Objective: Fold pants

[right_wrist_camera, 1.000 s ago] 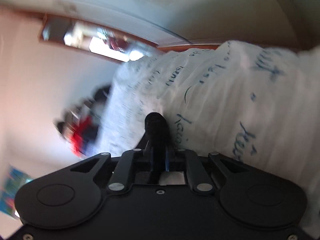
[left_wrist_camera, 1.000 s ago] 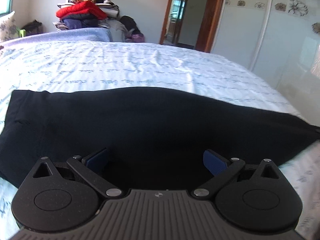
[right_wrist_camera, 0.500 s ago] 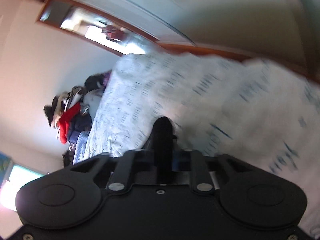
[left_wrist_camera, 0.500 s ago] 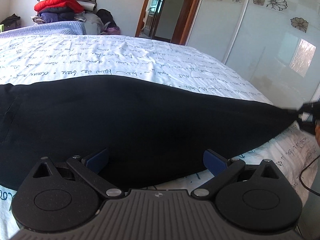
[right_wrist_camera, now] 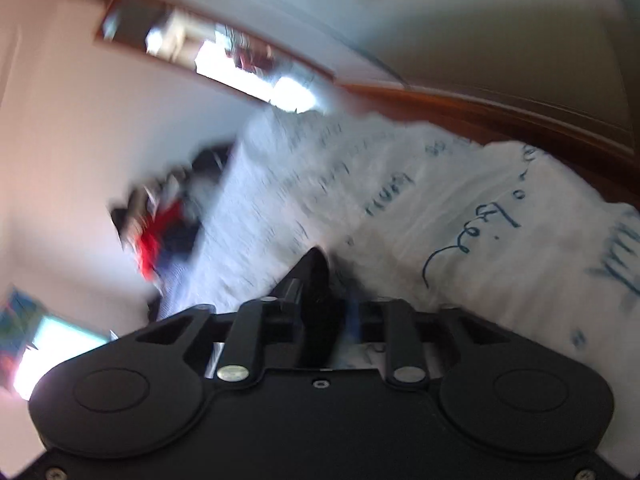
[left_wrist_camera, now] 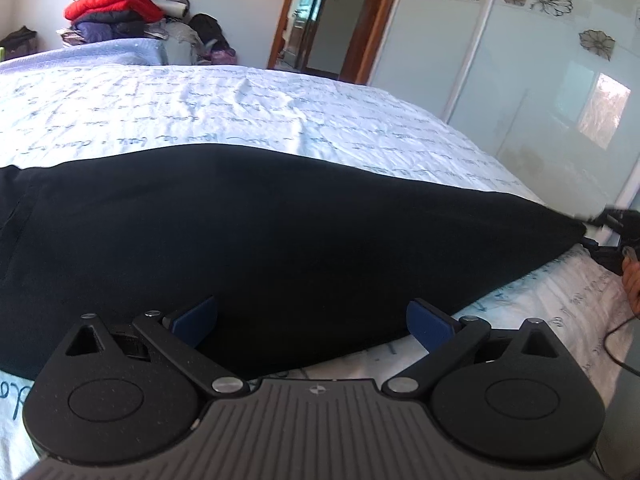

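Observation:
Black pants lie flat across the white bed sheet, tapering to a tip at the right. My left gripper hovers open over their near edge, its blue pads wide apart and holding nothing. At the far right, my right gripper sits at the pants' tip, a hand behind it. In the blurred right wrist view, the right gripper has its jaws opening. A strip of the black pants lies between them, apart from the blue pad.
The bed's right edge runs beside a glass wardrobe door with flower prints. A pile of clothes stands beyond the far end of the bed, next to an open doorway. A thin cable hangs at the right.
The right gripper was shut on the black cloth and its jaws have now parted. Its view has swung and rolled. The pants' tip was pulled out to the right, then stayed.

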A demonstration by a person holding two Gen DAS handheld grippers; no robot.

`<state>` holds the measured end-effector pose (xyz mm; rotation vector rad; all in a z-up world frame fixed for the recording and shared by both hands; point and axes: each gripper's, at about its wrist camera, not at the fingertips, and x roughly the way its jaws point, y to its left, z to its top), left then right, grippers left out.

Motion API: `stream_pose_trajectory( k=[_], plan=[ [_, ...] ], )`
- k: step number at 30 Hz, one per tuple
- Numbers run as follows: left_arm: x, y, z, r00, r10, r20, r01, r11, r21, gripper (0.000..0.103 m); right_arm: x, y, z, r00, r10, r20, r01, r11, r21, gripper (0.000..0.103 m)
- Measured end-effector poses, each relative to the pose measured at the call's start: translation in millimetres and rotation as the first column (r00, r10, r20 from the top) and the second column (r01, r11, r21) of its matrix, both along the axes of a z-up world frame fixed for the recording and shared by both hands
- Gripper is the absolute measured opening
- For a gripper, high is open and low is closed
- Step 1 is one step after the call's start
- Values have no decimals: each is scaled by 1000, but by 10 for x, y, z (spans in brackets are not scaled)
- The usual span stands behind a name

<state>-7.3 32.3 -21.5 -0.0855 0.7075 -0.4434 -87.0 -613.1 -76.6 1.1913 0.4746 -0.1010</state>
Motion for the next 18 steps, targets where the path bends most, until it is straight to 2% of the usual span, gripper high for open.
stream_pose_trajectory(
  k=[2, 4, 6, 8, 13, 15, 16, 17, 18],
  plan=[
    [10, -35, 31, 1000, -14, -1, 14, 1000, -17, 102, -110, -40, 92, 997, -55, 62, 54, 998, 18, 84],
    [9, -88, 54, 1000, -19, 2, 19, 999, -38, 102, -160, -74, 133, 995, -71, 76, 66, 996, 63, 84],
    [-13, -146, 54, 1000, -27, 4, 28, 998, -63, 102, -135, -59, 115, 998, -42, 57, 35, 993, 110, 84],
    [-27, -213, 29, 999, -47, -7, 46, 997, -66, 102, -72, 103, 139, 1000, 10, 4, -10, 996, 86, 84],
    [-89, -364, -28, 996, -94, -5, 94, 996, -3, 101, 118, 419, 60, 992, 98, -79, -95, 994, 46, 84],
    [-105, -363, -26, 996, -94, -5, 94, 996, -13, 102, 263, 495, 69, 987, 117, -106, -117, 993, 14, 84],
    [-110, -355, -27, 996, -88, -7, 88, 996, -22, 102, 309, 520, 67, 987, 124, -106, -125, 992, 0, 84],
    [-110, -347, -32, 997, -83, -10, 83, 996, -28, 102, 359, 549, 62, 986, 127, -107, -129, 992, -5, 79],
    [-108, -340, -38, 997, -78, -12, 78, 996, -31, 102, 400, 562, 65, 986, 133, -100, -134, 991, -10, 53]
  ],
)
